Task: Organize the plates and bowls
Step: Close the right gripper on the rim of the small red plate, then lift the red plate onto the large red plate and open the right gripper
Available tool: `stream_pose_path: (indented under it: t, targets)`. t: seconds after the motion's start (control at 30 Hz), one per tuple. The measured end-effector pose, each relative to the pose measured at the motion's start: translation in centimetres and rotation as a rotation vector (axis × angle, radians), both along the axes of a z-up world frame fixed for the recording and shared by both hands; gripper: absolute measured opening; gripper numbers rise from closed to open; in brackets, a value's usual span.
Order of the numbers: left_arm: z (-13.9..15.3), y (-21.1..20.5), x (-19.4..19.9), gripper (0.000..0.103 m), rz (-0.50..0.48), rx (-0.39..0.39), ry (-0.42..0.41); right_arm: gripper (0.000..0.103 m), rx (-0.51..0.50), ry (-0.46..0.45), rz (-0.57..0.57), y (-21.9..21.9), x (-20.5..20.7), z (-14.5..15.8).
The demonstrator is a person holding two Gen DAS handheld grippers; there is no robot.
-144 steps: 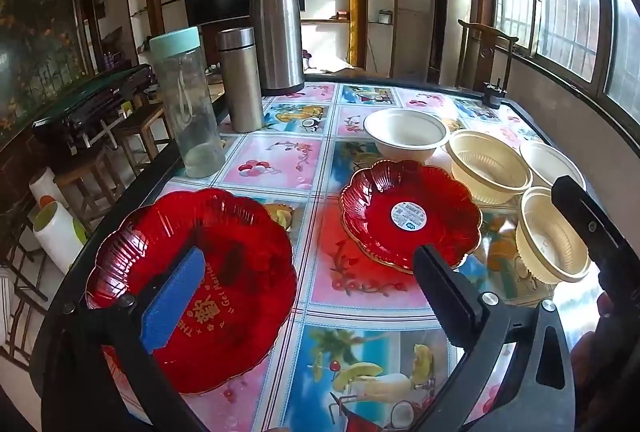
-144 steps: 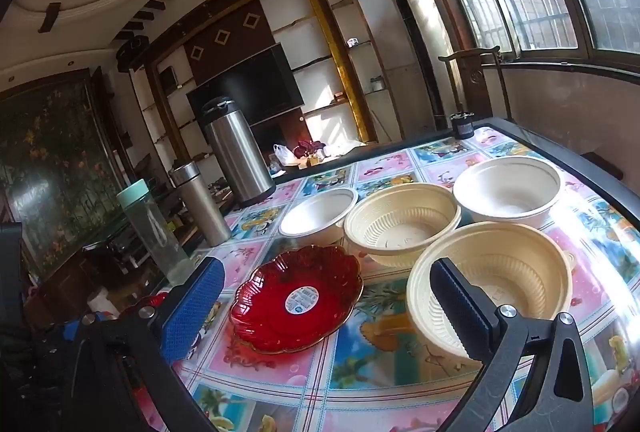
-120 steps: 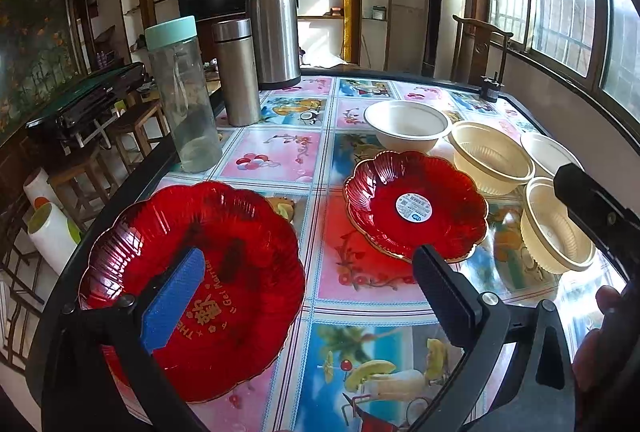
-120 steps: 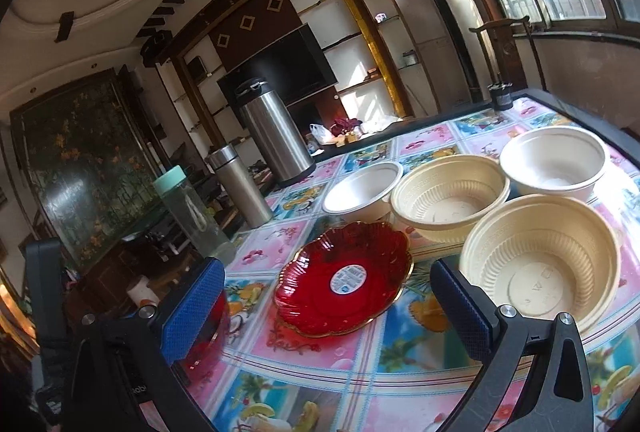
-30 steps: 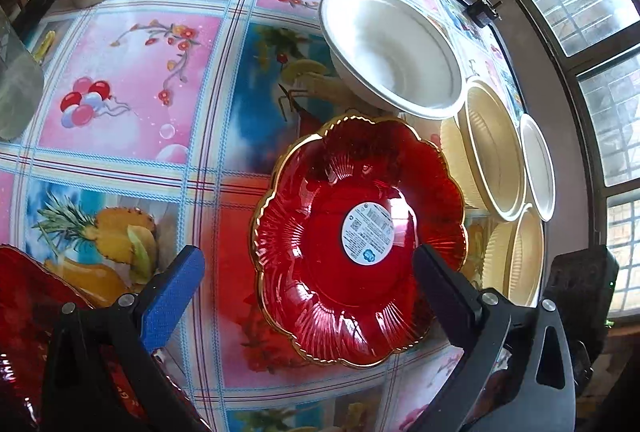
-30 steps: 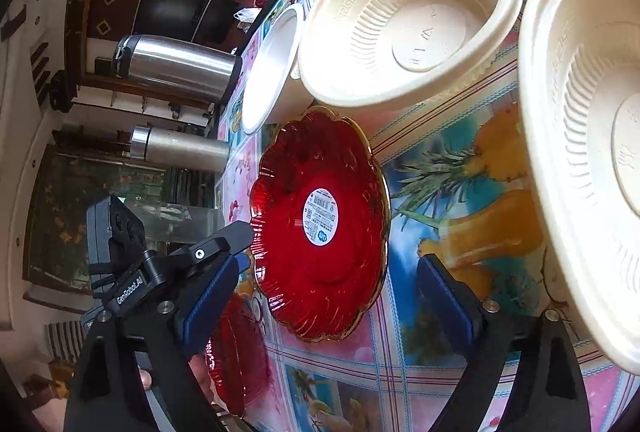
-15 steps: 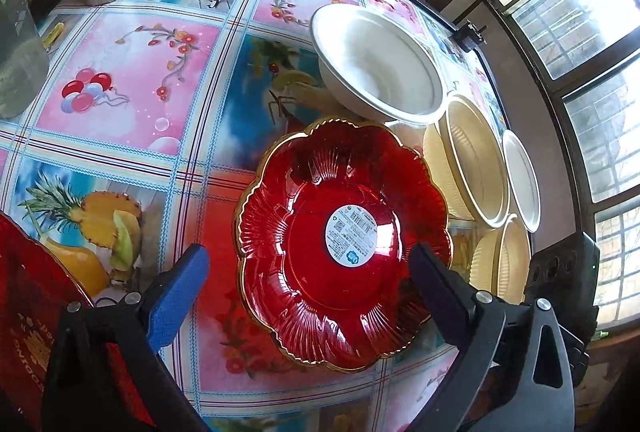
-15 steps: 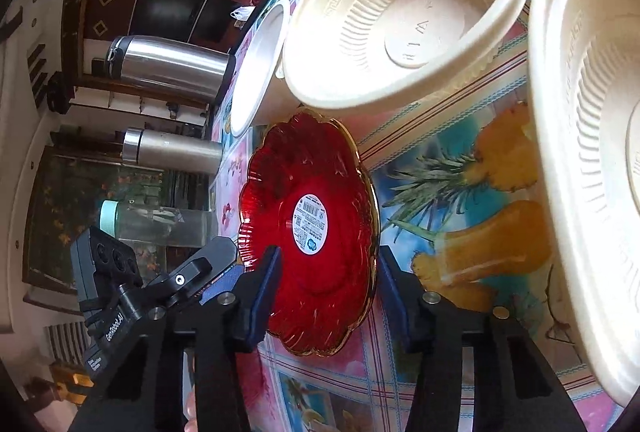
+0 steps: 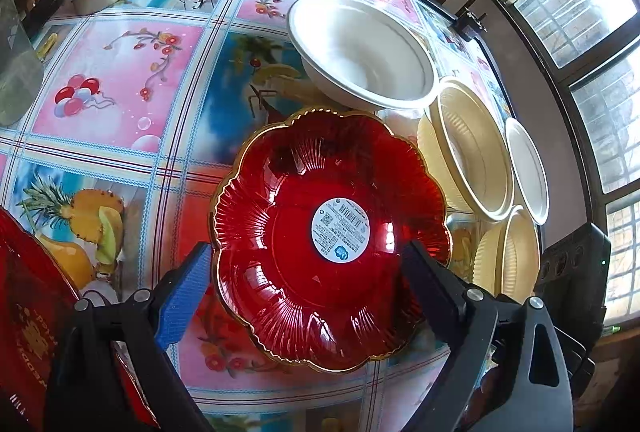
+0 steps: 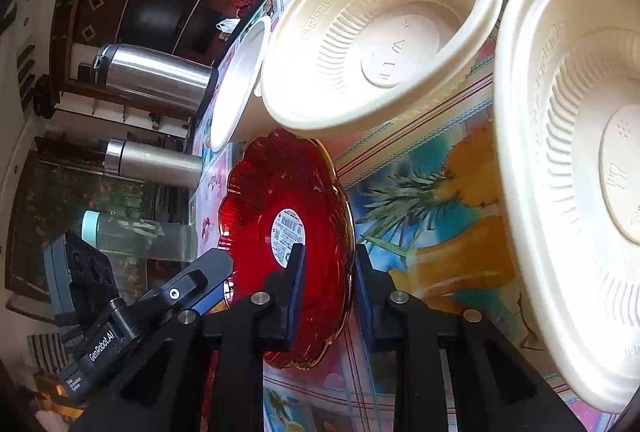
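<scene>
The right hand-held gripper (image 10: 326,266) has its jaws drawn narrow around the near rim of the small red plate (image 9: 332,236), one finger over the inner face and one on the outside; whether the pads actually press the rim I cannot tell. The plate has a gold scalloped edge and a round white sticker (image 9: 340,230) at its centre, and it sits on the worktop (image 9: 132,72), which is covered by a cloth of bright fruit pictures.

The left hand-held gripper (image 9: 302,268) is spread wide, its blue pad just outside one side of the same plate and its black finger reaching over the other side; neither pad shows clear contact.

Ahead of the left hand-held gripper, just past the plate, stands a white bowl (image 9: 362,52). To the right of that are two cream ribbed bowls (image 10: 380,28) (image 10: 568,160), both close to the plate, with another white bowl (image 9: 526,170) beyond them. At the left hand-held gripper's own left, a larger red plate (image 9: 28,316) lies at the worktop's near edge. Farther off stand a steel flask (image 10: 154,162), a big steel thermos (image 10: 154,78) and a clear bottle (image 10: 136,236) with a pale green cap.
</scene>
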State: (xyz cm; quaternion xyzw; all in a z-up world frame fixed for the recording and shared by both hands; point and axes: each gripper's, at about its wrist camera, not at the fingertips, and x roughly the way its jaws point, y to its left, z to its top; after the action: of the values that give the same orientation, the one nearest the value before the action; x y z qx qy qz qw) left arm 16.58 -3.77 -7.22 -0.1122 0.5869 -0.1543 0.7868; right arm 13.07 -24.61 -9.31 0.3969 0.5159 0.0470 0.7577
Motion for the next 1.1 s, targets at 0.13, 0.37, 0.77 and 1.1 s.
stream_pose_path:
  t: [0.13, 0.37, 0.77, 1.1]
  targets:
    - [-0.1, -0.5, -0.4, 0.082, 0.001, 0.037, -0.008, 0.006, -0.059, 0.000, -0.014, 0.0, -0.1, 0.2]
    - [-0.3, 1.5, -0.3, 0.011, 0.075, 0.088, -0.008, 0.005, -0.095, -0.008, -0.062, -1.0, -0.4, 0.4]
    - [-0.3, 1.7, -1.4, 0.005, 0.138, 0.090, -0.027, 0.005, -0.088, -0.026, -0.068, -1.3, -0.6, 0.3]
    - [2.8, 3.1, -4.4, 0.005, 0.139, 0.062, -0.091, 0.005, -0.087, -0.103, -0.038, -0.5, -1.6, 2.2]
